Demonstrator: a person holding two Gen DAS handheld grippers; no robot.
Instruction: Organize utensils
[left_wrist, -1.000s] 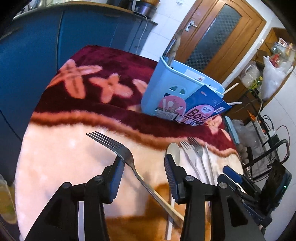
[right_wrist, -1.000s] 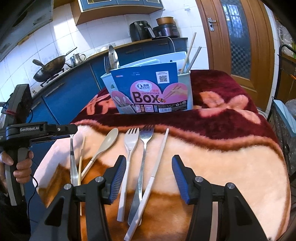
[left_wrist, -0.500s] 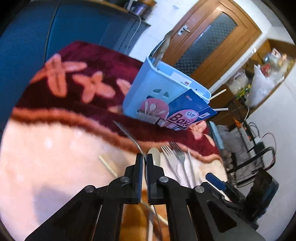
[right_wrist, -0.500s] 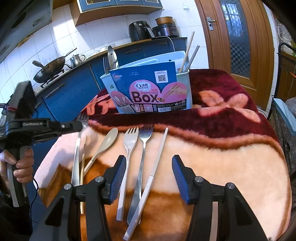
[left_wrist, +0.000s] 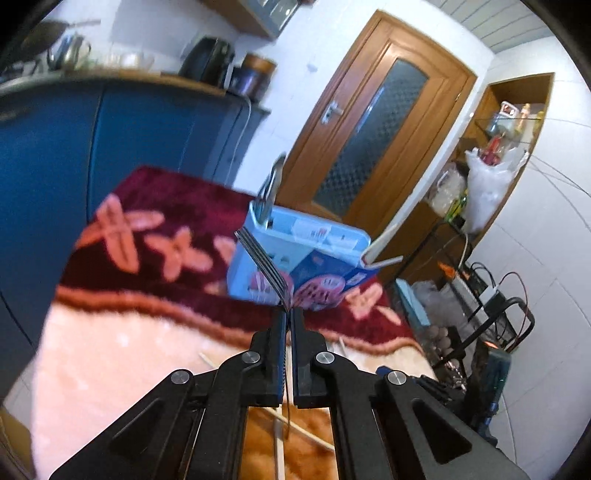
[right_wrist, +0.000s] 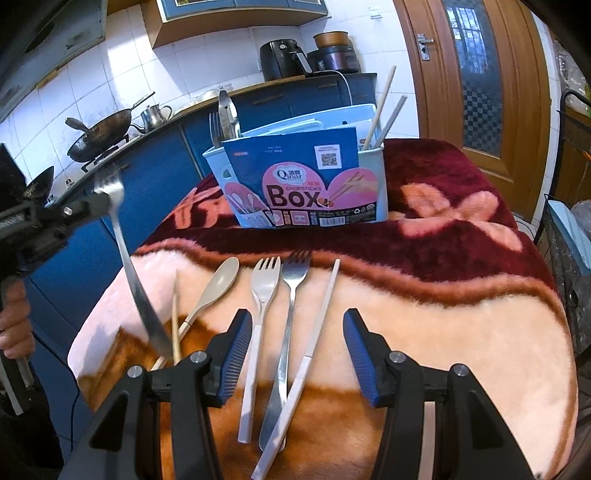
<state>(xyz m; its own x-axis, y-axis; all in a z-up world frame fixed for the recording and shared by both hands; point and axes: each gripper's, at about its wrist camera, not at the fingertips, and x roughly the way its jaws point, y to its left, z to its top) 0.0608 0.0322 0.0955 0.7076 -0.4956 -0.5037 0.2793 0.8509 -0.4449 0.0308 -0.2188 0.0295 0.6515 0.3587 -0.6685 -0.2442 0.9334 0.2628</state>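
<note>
Left wrist view: the left gripper (left_wrist: 289, 314) is seen clenched on a steel fork (left_wrist: 264, 264), its pads pressed together on the neck. The tines are carried up and to the left, ahead of the fingertips; the handle hangs down between the fingers. The fork is held clear of the blanket (left_wrist: 110, 350). Beyond the tips the light-blue utensil box (left_wrist: 295, 236) is seen standing on the dark red part of the blanket, with metal utensils upright at its left end and chopsticks leaning out at its right end. A loose chopstick (left_wrist: 303, 432) is seen on the blanket below the fingers.

Right wrist view: the right gripper (right_wrist: 295, 354) is seen released, its jaws standing apart with nothing pressed. Between and ahead of its fingers a white-handled fork (right_wrist: 258, 317), a second steel fork (right_wrist: 290, 314) and a white chopstick (right_wrist: 314, 350) are laid side by side. Left of them a beige spoon (right_wrist: 212, 291) is laid. Far left, the held fork is seen slanting down from the left gripper, which is held in a hand (right_wrist: 13, 325). The box stands well ahead.
</note>
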